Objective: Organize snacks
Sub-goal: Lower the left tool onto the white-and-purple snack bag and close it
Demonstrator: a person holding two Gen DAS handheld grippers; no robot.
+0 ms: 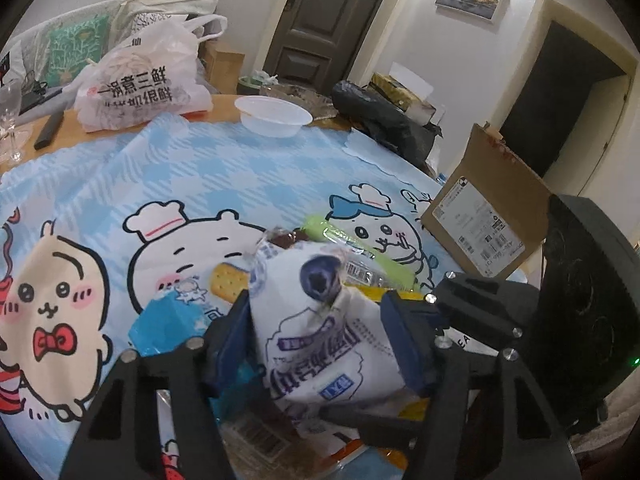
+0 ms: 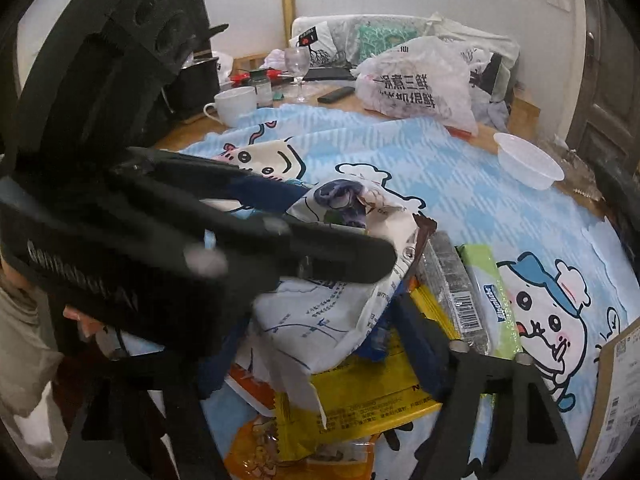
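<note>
My left gripper (image 1: 320, 320) is shut on a white snack bag with a blueberry picture (image 1: 320, 320) and holds it over a pile of snacks. The same bag (image 2: 332, 300) shows in the right wrist view, with the left gripper's body across it. My right gripper (image 2: 320, 344) is open, its fingers on either side of the bag's lower part. Under the bag lie a yellow packet (image 2: 360, 396), an orange packet (image 2: 260, 444), a clear-wrapped dark bar (image 2: 456, 292), a green packet (image 2: 492, 300) and a blue cracker packet (image 1: 176, 316).
A cardboard box (image 1: 488, 216) stands at the table's right. A white plastic bowl (image 1: 274, 114), a printed plastic bag (image 1: 140, 88), a black bag (image 1: 384, 120), a wine glass (image 2: 298, 68), a mug (image 2: 234, 106) and a remote (image 1: 48, 130) sit around the blue cartoon tablecloth (image 1: 240, 176).
</note>
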